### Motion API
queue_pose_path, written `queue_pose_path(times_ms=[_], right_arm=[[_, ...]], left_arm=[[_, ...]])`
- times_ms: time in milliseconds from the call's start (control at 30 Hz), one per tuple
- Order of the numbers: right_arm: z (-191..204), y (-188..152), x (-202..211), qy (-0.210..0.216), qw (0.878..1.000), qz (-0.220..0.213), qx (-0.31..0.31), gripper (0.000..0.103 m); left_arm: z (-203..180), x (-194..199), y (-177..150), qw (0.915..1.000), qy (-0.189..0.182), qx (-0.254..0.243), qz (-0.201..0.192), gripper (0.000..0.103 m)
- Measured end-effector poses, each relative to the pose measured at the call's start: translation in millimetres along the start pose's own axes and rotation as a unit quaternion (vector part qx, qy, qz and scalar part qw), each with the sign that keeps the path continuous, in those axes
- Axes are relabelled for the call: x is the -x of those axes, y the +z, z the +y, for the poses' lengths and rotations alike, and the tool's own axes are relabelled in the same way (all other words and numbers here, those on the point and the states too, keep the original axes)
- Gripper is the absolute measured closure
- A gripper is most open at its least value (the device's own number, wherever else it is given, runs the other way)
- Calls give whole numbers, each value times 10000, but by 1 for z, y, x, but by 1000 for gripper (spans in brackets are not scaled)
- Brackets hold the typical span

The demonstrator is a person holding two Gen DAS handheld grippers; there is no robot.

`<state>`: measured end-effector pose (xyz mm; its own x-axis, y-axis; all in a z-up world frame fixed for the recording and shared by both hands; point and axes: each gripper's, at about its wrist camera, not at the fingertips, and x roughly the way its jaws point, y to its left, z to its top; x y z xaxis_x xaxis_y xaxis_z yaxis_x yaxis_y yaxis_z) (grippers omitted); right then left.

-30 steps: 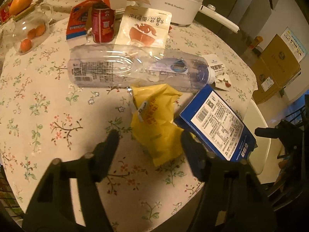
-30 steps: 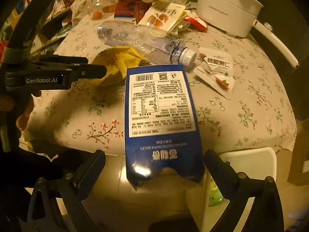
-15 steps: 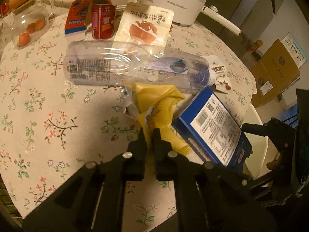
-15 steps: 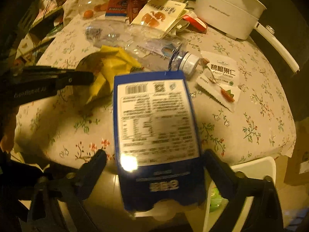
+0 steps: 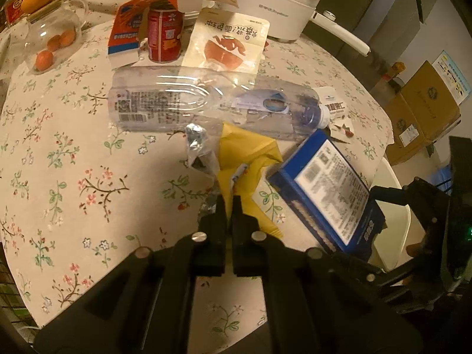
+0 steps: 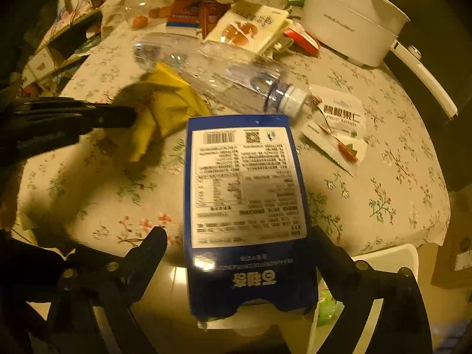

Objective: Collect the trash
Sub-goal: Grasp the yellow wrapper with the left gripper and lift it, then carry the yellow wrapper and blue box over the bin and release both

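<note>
The table (image 5: 59,153), under a flowered cloth, fills both views and is strewn with litter. Farthest beyond the fingers stands a white pot (image 5: 274,3), not trash by the look of it. Nearer lies a clear bottle (image 5: 206,106) on its side, crosswise ahead of the left gripper (image 5: 227,203), its cap toward the right gripper (image 6: 239,242). A blue box (image 6: 244,194) lies between the right gripper's fingers, overhanging the table edge toward the camera; those jaws stand wide and are opening, with a gap at the left finger, while the right finger stands close against the box edge, so the box looks flanked, not clamped. A white bin (image 6: 392,259) shows below the table edge, just outside the right finger. The yellow wrapper (image 5: 247,159) runs from the bottle back to the left fingertips, which are pinched together on its near end, so it is held. A small torn packet (image 6: 339,129) lies ahead of the right finger, beyond the box. The step in hand appears to be gathering: wrapper secured, box being lined up. Next, the right jaws would need to close squarely on the box's long sides before any lift, since its overhang could tip it off the edge; then both pieces should go to the bin.
</note>
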<state>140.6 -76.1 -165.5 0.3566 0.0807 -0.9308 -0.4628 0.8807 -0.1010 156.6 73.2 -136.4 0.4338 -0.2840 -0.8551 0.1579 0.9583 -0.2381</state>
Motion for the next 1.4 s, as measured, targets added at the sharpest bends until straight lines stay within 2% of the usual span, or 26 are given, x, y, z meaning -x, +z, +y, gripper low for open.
queue_pose_path(times_ms=[100,267,400,867,1400], right_arm=[[-1,2,-7,-120,9999,39,40,2],[-17,4,-31,150,9983,409,-386,2],[-21,5,-29,197,9986,295,-394,7],[-26,-12,21,414,9982,-3,-424,8],[-74,-25,71,247,9929,-444,-1074,8]], left_arm=[[1,-1,1,10000,-9,32,14,100],[2,0,0,10000,-12,44,22,100],[2,2,0,10000,-15,17,-3,100],[-21,36,-2,9987,-86,-374,-333,101],[-44,61,2,9955,-249,-586,-701,101]])
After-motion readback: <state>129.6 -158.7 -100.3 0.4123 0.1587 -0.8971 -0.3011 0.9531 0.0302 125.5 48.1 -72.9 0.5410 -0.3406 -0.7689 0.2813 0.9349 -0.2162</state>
